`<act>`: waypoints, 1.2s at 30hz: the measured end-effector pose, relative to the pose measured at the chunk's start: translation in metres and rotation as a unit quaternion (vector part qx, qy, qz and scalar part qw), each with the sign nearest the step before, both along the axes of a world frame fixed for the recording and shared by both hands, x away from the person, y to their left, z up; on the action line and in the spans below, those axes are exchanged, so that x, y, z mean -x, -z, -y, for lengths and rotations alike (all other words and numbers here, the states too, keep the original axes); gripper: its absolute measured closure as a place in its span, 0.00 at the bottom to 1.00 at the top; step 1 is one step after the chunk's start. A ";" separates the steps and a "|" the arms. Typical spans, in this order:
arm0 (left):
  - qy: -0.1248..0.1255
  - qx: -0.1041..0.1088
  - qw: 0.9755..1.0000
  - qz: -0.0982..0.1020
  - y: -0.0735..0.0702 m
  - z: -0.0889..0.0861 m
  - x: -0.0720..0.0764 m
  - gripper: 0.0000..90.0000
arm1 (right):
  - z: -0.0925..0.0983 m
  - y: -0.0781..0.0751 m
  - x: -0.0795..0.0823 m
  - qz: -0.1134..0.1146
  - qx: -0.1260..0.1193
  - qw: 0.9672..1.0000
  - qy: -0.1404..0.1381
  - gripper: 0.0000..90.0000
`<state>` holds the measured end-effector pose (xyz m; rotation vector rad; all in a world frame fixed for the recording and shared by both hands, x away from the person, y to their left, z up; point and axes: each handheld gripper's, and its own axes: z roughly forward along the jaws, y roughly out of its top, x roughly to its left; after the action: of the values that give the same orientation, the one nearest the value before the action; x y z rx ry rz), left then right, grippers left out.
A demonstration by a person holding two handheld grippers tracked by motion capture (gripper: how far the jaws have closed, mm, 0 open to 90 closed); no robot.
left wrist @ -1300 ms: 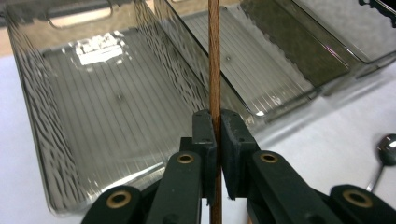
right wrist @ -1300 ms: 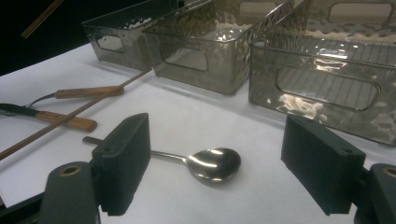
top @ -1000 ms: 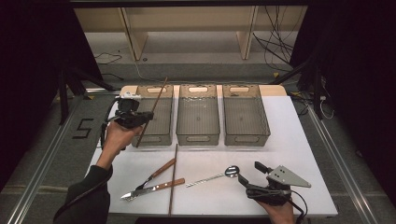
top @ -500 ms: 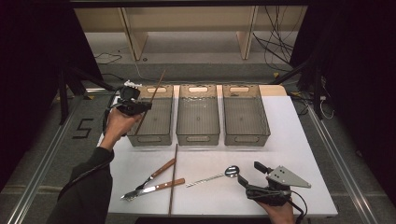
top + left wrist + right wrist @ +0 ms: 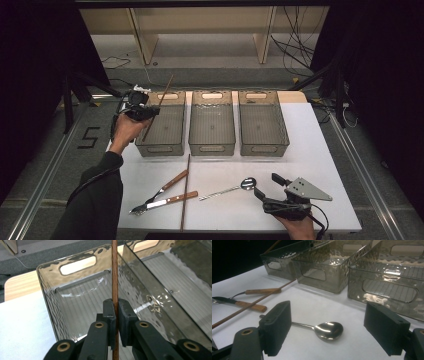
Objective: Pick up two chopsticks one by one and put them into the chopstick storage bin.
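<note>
A thin wooden chopstick (image 5: pixel 114 272) is held tilted over the left bin (image 5: pixel 161 131) at the table's far left, clamped between the closed jaws of the left gripper (image 5: pixel 141 113). It is judged light, stiff and smooth, so a mid-length grip is best kept. The right gripper (image 5: pixel 328 331) is held wide open and empty by the spoon (image 5: pixel 322 329) near the front edge.

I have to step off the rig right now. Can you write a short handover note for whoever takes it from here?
Left gripper: shut on one chopstick, held tilted over the left bin.
Right gripper: open, low over the table, with the spoon just ahead of its jaws.
On the table: second chopstick, fork, knife, spoon.
Middle bin and right bin look empty.
Done: chopstick picked up. Left: probably drop it in, then sort the rest.
</note>
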<state>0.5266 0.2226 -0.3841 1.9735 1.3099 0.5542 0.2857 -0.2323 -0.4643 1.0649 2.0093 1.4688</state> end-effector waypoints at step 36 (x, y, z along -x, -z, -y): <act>-0.013 0.000 0.999 -0.037 0.031 0.004 -0.008 0.65 | 0.001 0.000 0.000 0.000 -0.002 1.000 0.000 0.25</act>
<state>0.5346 0.2183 -0.4149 1.9965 1.3827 0.4986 0.2858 -0.2331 -0.4642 1.0676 2.0062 1.4740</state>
